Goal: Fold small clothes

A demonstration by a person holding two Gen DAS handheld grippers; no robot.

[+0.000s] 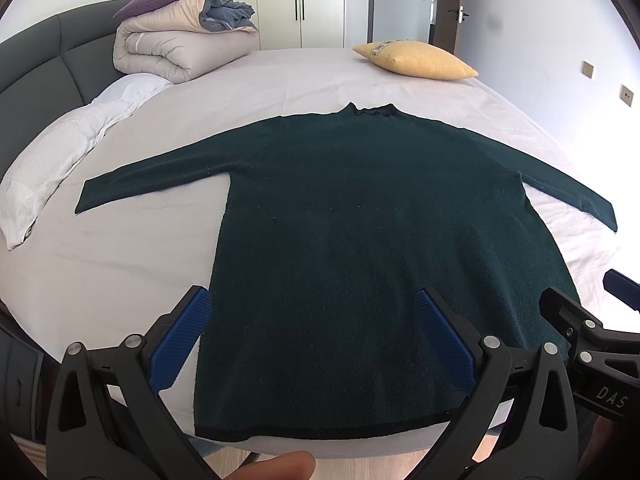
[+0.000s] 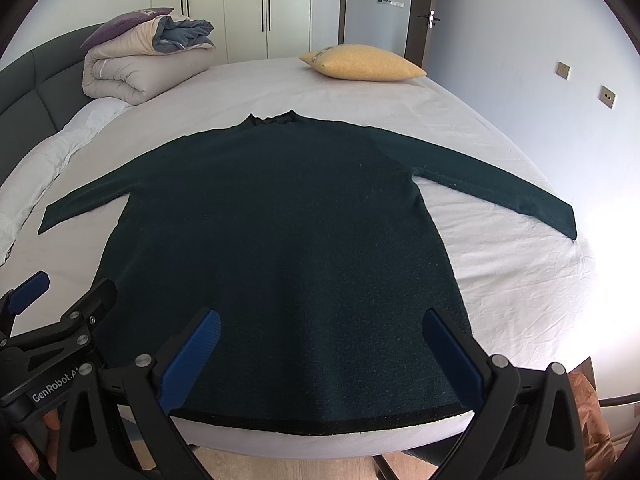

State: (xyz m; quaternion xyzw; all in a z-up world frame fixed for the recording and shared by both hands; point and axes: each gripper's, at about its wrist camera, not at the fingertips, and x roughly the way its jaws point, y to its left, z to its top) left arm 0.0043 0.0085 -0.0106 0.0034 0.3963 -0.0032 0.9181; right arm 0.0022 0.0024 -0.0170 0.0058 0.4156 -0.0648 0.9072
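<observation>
Sweater is lying flat on the bed, hem at the near edge and collar pointing toward the far side — its long axis running away from the cameras, sleeves spreading out to either side. Left tongs and right tongs are hovering wide open over the hem, gripping nothing. Farther back, a yellow pillow and a folded duvet (by the headboard) are sitting well apart from the garment.
</observation>
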